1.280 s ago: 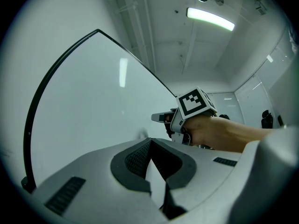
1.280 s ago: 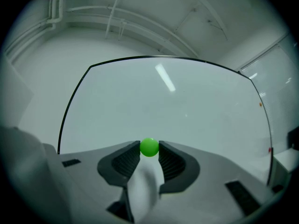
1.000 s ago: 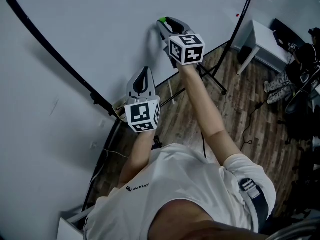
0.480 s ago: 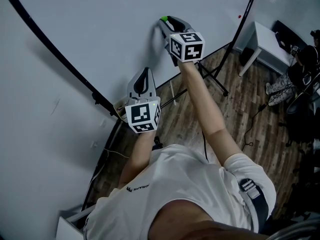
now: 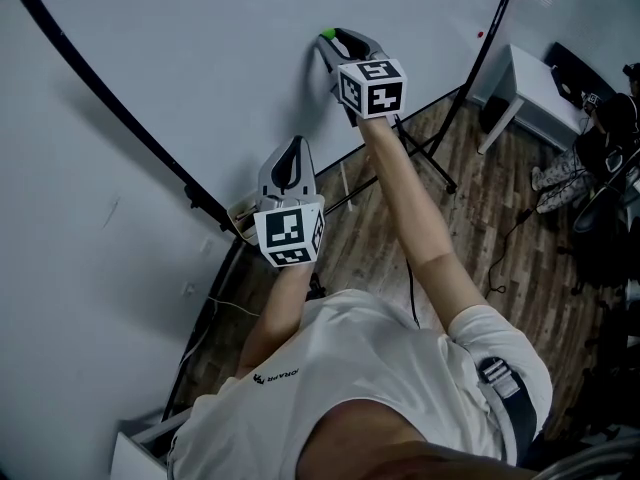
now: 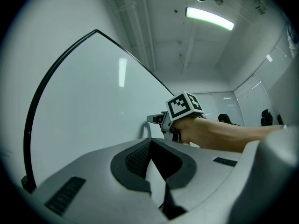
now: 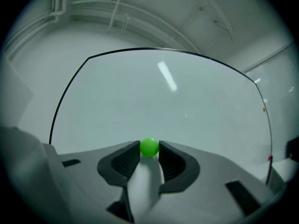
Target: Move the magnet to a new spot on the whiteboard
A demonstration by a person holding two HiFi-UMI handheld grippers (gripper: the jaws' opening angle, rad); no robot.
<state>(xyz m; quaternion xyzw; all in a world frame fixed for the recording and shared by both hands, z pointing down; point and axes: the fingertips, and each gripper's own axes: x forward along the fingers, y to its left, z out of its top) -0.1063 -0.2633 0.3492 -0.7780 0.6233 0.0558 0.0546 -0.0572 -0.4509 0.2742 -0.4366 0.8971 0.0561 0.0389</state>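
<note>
A small green ball-shaped magnet (image 5: 325,36) sits between the tips of my right gripper (image 5: 329,41), which is shut on it and held against the whiteboard (image 5: 200,48). In the right gripper view the magnet (image 7: 149,146) is pinched between the two dark pads (image 7: 122,161), with the whiteboard (image 7: 163,97) filling the background. My left gripper (image 5: 291,145) hangs lower, near the board's bottom black frame, shut with nothing in it. The left gripper view has its closed jaws (image 6: 151,140) in front and the right gripper (image 6: 157,120) beyond, touching the whiteboard (image 6: 93,106).
The board stands on black tripod legs (image 5: 430,158) over a wood floor. A white table (image 5: 530,83) sits at the right, with dark gear beyond it. A small red magnet (image 5: 479,35) is near the board's right frame. A cable (image 5: 500,243) lies on the floor.
My right gripper has shifted slightly upward along the board with the green magnet held in it. The left gripper has barely moved.
</note>
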